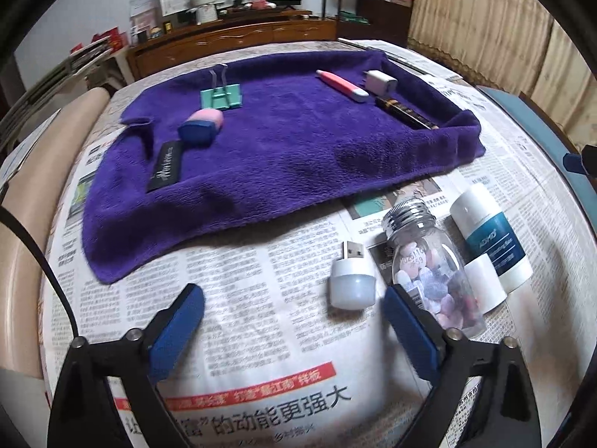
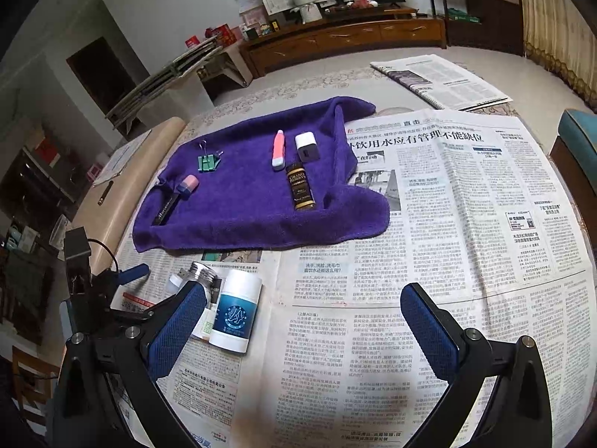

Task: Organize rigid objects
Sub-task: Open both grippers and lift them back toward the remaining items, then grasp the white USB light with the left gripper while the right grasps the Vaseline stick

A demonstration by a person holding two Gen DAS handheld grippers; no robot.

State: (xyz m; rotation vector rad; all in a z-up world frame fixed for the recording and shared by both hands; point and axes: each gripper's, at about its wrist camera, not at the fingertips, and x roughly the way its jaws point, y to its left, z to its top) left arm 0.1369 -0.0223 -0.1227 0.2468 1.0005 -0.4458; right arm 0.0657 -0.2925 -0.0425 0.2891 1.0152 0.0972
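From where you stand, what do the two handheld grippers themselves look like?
The left gripper and right gripper match: black angular frames, silver pivot bolts, and two fingers faced with blue textured pads. A thin black cable curves past the left one. No sleeves or hands are visible.

The towel [image 1: 283, 142] is fuzzy purple cloth with a matt nap, lying on thin printed newspaper [image 1: 238, 298]. The jar [image 1: 433, 272] is clear glossy glass with a shiny ribbed metal cap. The white tube [image 1: 492, 239] and small USB light [image 1: 350, 280] look like smooth plastic. Both grippers' pads [image 2: 175, 336] are rough blue mesh.
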